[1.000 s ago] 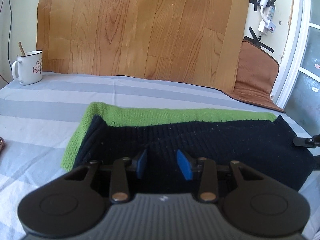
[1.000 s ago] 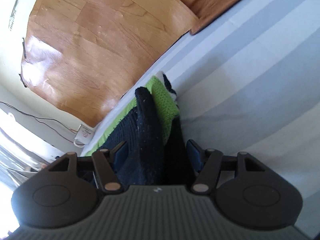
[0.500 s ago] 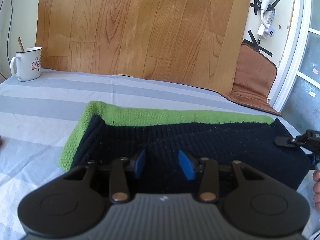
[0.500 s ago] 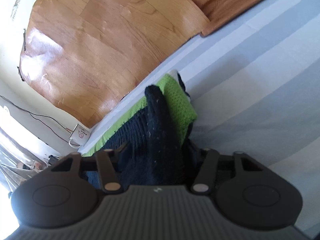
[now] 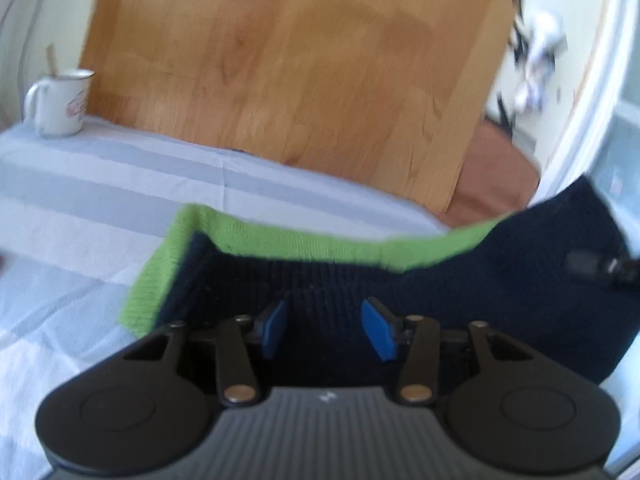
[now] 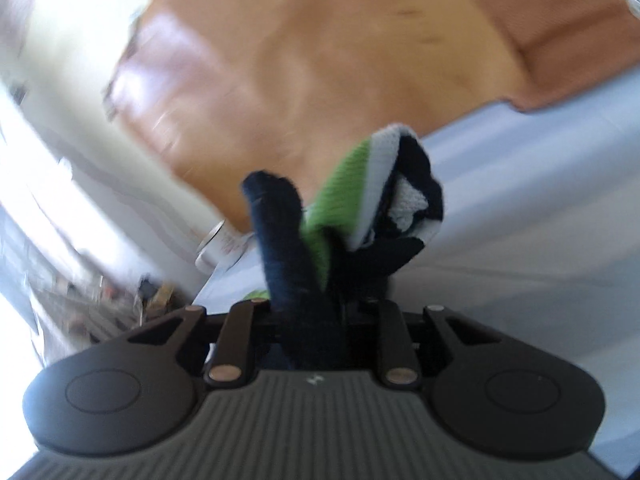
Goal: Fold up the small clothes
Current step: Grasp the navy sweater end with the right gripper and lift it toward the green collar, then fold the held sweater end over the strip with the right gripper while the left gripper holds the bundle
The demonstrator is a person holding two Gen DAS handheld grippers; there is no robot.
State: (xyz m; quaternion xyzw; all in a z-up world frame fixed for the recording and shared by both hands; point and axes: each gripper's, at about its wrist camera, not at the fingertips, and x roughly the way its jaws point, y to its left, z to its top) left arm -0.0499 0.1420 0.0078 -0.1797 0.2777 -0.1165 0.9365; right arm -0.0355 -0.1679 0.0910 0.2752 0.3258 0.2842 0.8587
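A navy knitted garment [image 5: 440, 300] with a green edge lies on the striped sheet [image 5: 100, 200]. My left gripper [image 5: 326, 330] is low over its near edge. The blue pads [image 5: 274, 328] are opening, and a ridge of navy knit lies loose between them. In the right wrist view the garment's end [image 6: 280, 240] is bunched up and lifted off the sheet. My right gripper [image 6: 316, 320] is closing on it, its pads hidden by the knit. The right gripper's tip [image 5: 596, 266] shows at the raised right end in the left wrist view.
A white enamel mug [image 5: 60, 100] with a stick in it stands at the far left of the sheet. A wood-pattern board [image 5: 300, 60] leans against the wall behind. A brown mat [image 5: 492, 184] lies at the far right, by a white door frame.
My right gripper has shut on the garment's end and lifted it off the sheet, rolling as it rose. The left jaws have widened a little and the left view has shifted.
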